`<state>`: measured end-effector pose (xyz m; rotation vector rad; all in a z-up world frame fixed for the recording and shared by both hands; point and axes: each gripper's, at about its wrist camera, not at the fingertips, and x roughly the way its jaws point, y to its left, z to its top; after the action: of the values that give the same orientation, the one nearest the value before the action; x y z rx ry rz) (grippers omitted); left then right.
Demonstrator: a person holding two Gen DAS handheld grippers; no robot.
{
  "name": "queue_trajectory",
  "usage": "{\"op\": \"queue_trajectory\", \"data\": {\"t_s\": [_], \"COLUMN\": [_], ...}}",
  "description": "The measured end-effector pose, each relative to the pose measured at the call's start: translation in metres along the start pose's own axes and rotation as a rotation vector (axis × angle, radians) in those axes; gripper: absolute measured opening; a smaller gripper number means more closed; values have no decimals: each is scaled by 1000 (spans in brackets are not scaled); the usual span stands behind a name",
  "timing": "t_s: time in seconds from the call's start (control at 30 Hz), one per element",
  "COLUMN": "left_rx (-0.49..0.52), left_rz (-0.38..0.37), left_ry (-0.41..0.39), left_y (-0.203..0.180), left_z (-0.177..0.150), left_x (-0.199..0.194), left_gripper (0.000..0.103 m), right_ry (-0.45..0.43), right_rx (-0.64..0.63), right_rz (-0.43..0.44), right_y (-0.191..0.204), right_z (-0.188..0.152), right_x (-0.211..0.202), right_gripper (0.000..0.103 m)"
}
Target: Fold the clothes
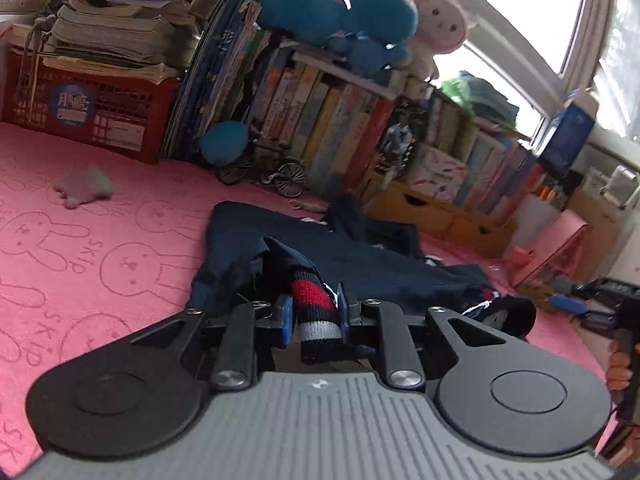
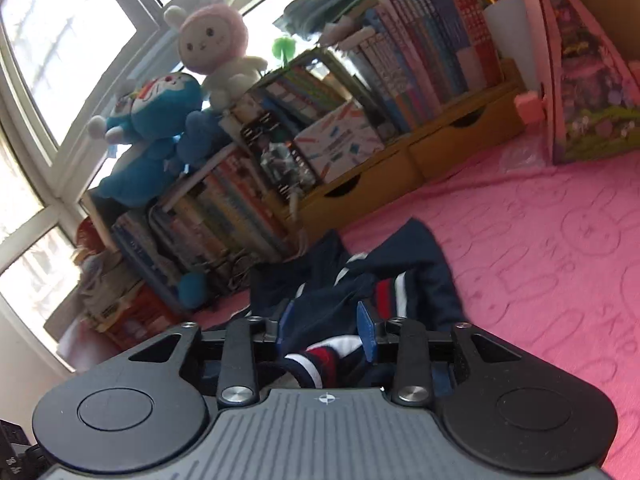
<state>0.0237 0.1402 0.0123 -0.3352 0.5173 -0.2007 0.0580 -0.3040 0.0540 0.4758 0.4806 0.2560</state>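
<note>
A dark navy garment (image 1: pixel 344 256) with red, white and navy striped ribbing lies spread on the pink bunny-print blanket (image 1: pixel 80 248). My left gripper (image 1: pixel 314 312) is shut on its striped ribbed hem (image 1: pixel 310 300), which passes between the blue pads. In the right wrist view the same navy garment (image 2: pixel 416 276) lies bunched ahead, and my right gripper (image 2: pixel 326 330) is shut on another striped edge (image 2: pixel 320 358) of it, lifted off the blanket (image 2: pixel 540 260). A hand (image 1: pixel 618 368) on the other gripper's handle shows at the right edge of the left wrist view.
Rows of books (image 1: pixel 320 120) and wooden drawers (image 2: pixel 380 184) line the far side. Plush toys (image 1: pixel 344 8) sit on top. A red crate (image 1: pixel 84 112) with paper stacks stands at the left, a small grey toy (image 1: pixel 84 186) on the blanket, a pink box (image 2: pixel 588 92) at the right.
</note>
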Motion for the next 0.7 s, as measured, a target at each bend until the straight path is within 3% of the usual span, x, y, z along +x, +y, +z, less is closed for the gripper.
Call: {"op": "queue_trajectory", "data": {"t_s": [0.03,0.07,0.1,0.17,0.3,0.33,0.4,0.43,0.53,0.6,0.7], "left_rx": [10,22,33,-7,-182,-172,-1,145,471,553,517], "left_rz": [-14,-37,-71,-144,-278,-267,-149,-66,11,2,-2], "left_ry": [-3,-4,0,-4,-16,-26,-56,-52,18,74,96], "left_y": [2,3,5,13,38,39,28,16,-6,-9,-2], "left_z": [0,1,3,9,24,26,26,21,-2,-14,-19], "left_x": [0,-3,-5,-10,-17,-20,-27,-27,-13,3,23], "left_gripper": [25,37,64,84,85,85,86,87,87,88,88], "right_ry": [-31,-39,-20,20,101,121,157,164,187,203,228], "right_rx": [-56,-123,-206,-371,-703,-785,-925,-947,-1015,-1060,-1051], "right_rz": [-19,-34,-44,-63,-101,-110,-122,-116,-97,-84,-52], "right_y": [1,4,8,18,37,42,50,53,60,65,66], "right_z": [1,-1,-8,-22,-51,-58,-69,-70,-73,-75,-72], "right_x": [2,5,10,20,40,46,56,63,82,95,110], "right_gripper": [72,74,74,74,74,73,74,74,78,85,86]}}
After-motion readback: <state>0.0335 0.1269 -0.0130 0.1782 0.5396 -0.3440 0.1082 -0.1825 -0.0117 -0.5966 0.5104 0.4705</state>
